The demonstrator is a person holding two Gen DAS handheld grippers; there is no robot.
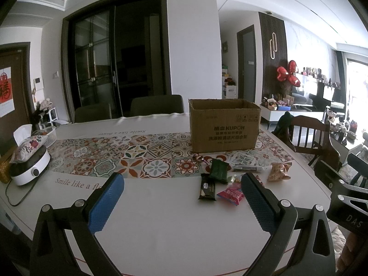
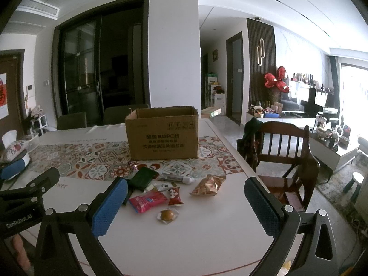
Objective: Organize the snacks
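Observation:
An open cardboard box [image 1: 224,126] stands on the table's patterned runner; it also shows in the right wrist view [image 2: 162,135]. Several snack packets lie in front of it: a dark green packet [image 1: 218,169] [image 2: 142,177], a black packet [image 1: 207,186], a pink packet [image 1: 231,194] [image 2: 148,200], an orange-brown bag [image 1: 278,171] [image 2: 208,184], a small red packet [image 2: 174,196] and a round wrapped sweet [image 2: 167,215]. My left gripper [image 1: 181,203] is open and empty, to the left of the snacks. My right gripper [image 2: 186,207] is open and empty, just short of them.
A white appliance with a floral tissue pouch [image 1: 30,158] sits at the table's left end beside a white basket [image 1: 49,134]. A wooden chair [image 2: 283,158] stands at the table's right edge. Two dark chairs [image 1: 156,104] stand at the far side.

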